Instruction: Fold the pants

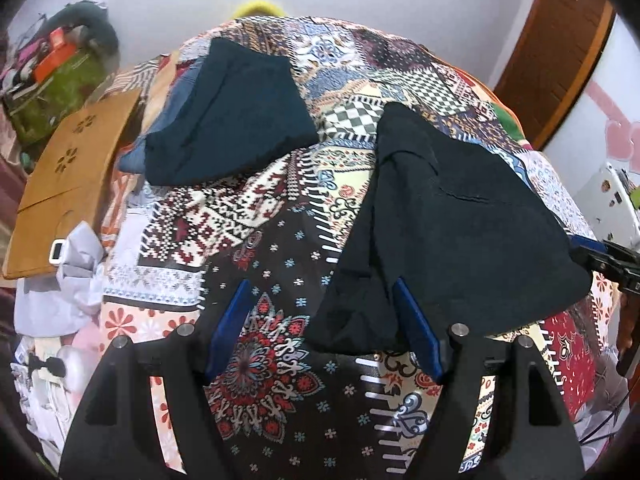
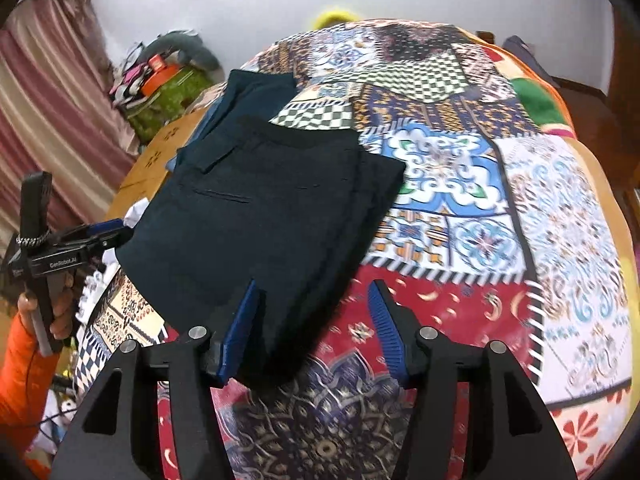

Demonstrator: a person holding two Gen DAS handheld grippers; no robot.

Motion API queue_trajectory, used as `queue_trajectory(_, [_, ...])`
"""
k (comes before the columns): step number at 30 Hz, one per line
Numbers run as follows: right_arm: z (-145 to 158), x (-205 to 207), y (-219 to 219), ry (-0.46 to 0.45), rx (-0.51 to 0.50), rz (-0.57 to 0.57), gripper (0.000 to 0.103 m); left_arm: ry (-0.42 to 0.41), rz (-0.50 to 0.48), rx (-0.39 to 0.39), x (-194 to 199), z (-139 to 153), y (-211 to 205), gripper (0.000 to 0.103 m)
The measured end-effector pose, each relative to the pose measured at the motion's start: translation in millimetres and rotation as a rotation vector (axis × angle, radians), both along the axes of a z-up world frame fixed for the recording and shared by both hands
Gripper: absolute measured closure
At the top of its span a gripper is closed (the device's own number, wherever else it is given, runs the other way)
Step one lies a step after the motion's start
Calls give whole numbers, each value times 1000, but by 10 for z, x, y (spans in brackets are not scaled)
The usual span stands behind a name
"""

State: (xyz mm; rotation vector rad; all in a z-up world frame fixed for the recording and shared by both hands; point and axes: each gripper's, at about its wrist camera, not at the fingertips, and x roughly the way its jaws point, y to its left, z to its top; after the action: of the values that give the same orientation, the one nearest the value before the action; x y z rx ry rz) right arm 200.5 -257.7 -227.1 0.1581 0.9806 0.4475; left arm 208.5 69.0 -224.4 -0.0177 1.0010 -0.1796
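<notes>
Folded black pants [image 1: 448, 224] lie on a patterned patchwork bedspread [image 1: 256, 224]; in the right wrist view they [image 2: 264, 208] show a back pocket slit. My left gripper [image 1: 322, 320] is open, its right blue finger [image 1: 416, 328] at the pants' near edge, holding nothing. My right gripper [image 2: 312, 320] is open over the pants' near right corner, its left finger [image 2: 240, 328] on the cloth. The right gripper also shows at the pants' right edge in the left wrist view [image 1: 600, 256], the left one at their left edge in the right wrist view [image 2: 104, 234].
A second folded dark teal garment [image 1: 232, 120] lies on a blue one at the far left of the bed [image 2: 256, 92]. A brown wooden board [image 1: 68, 184], a green box of clutter [image 1: 56, 80] and white cloth [image 1: 68, 280] sit left. A wooden door [image 1: 552, 52] stands right.
</notes>
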Motion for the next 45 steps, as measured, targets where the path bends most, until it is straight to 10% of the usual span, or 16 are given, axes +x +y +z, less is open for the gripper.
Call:
queue_trajectory(4, [101,-42,-107,-29,-34,-34,49,-65,84,211,39,156,14,30])
queue_trajectory(14, [405,114,-195,-108,8,-80,32,-85,-10,43,374,563,-132,26])
queue_trajectory(33, [-520,981,-103,259,262,-9,20,414,-143,-227,1467,-399,-717,20])
queue_trajectory(45, [-441,1200,-8,276,286,41,78,325,-200,-256,1510,-251,-818,68])
